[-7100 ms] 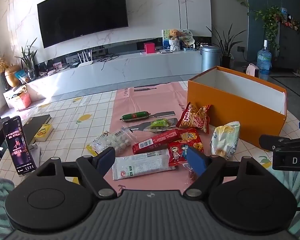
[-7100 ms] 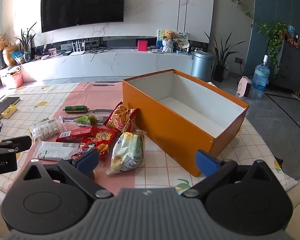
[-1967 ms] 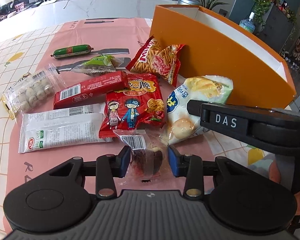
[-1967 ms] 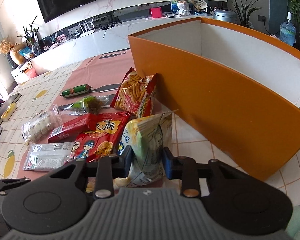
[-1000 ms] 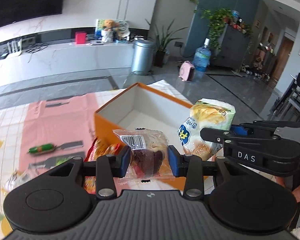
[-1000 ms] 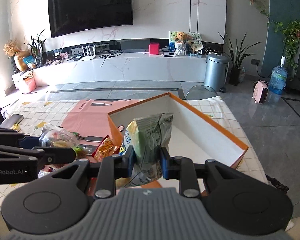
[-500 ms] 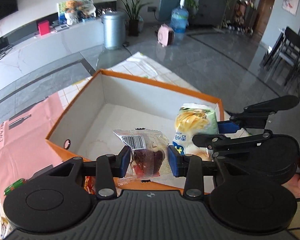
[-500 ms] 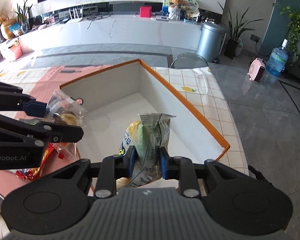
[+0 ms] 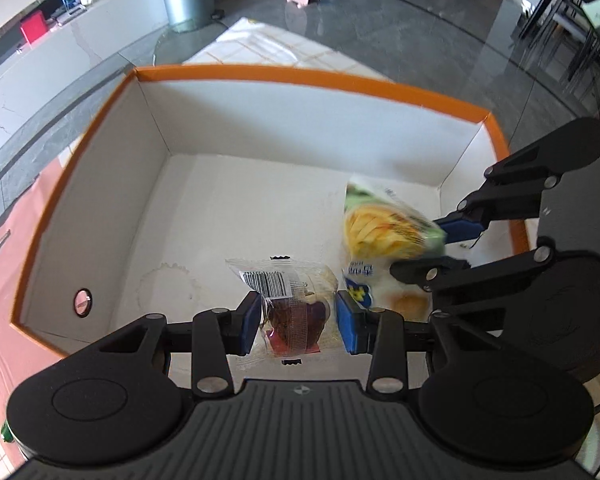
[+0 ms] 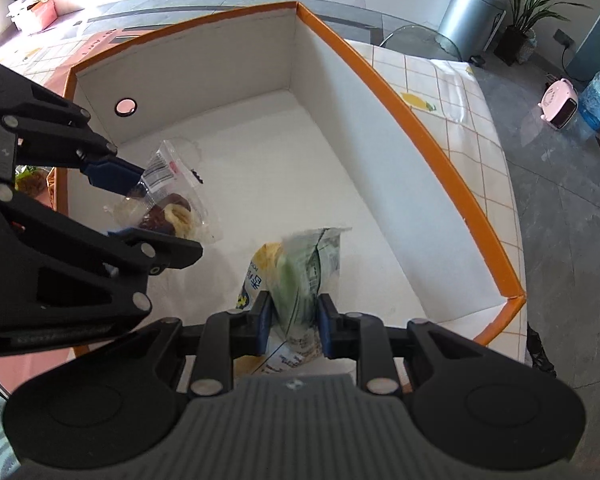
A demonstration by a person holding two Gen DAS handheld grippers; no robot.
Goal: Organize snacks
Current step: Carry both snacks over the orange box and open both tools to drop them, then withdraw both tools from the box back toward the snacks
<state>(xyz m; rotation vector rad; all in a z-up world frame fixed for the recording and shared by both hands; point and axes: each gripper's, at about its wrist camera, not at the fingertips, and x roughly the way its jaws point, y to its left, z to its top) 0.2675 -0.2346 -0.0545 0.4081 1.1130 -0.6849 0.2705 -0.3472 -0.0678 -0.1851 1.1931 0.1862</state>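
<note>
An orange box (image 9: 308,78) with white inside walls lies open below both grippers; it also shows in the right wrist view (image 10: 412,120). My left gripper (image 9: 297,322) is shut on a clear-wrapped pastry packet (image 9: 292,304) and holds it above the box floor; the packet also shows in the right wrist view (image 10: 168,208). My right gripper (image 10: 293,320) is shut on a green and yellow chip bag (image 10: 300,264), held over the box's right part. The bag appears blurred in the left wrist view (image 9: 384,236).
The box floor (image 9: 228,216) is bare white with a faint ring stain. A pink cloth (image 9: 8,216) covers the table to the left of the box. Checked tablecloth (image 10: 460,92) lies beyond its right wall. A metal bin (image 10: 472,12) stands on the floor.
Both grippers have moved forward and tipped down over the box, carrying their snacks lower toward the box floor. The chip bag has swung and blurs in the left wrist view.
</note>
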